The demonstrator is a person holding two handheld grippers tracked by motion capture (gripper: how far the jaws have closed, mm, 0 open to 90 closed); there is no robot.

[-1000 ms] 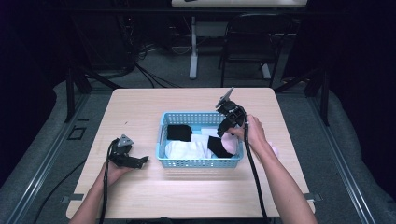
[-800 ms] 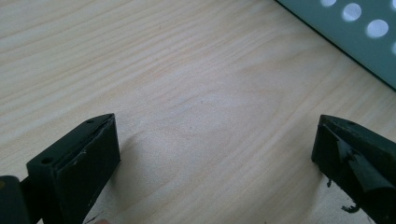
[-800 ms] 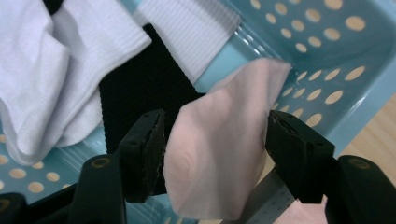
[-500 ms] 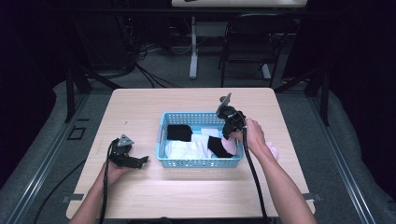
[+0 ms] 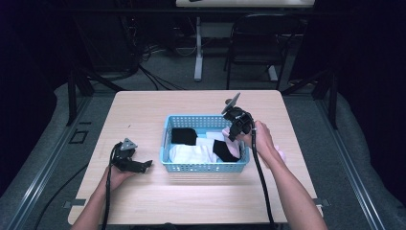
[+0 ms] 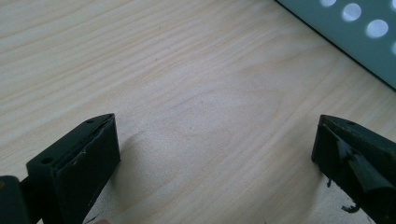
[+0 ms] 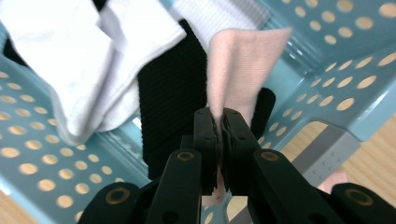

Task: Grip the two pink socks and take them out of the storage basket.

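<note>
Two grippers are seen at the worktop (image 5: 143,110). Nearest, the left gripper (image 5: 143,165) is rested on the bare wood beside the blue basket (image 5: 206,167), its jaws wide apart with nothing between them. Farther on, the right gripper (image 7: 219,123), whose jaws have just been closing, is clamped on a pink sock (image 7: 238,60) over the basket's right end, above black socks (image 7: 173,93) and white socks (image 7: 70,56).

Looks like lab or recording studio to me: bare wooden table (image 5: 143,115) on grey carpet, black curtains all round, cables (image 5: 158,79) trailing over floor beyond my fingers, empty black chair (image 5: 256,48) and second table's leg (image 5: 197,52) farther back, metal frame legs (image 5: 79,86) flanking table.
</note>
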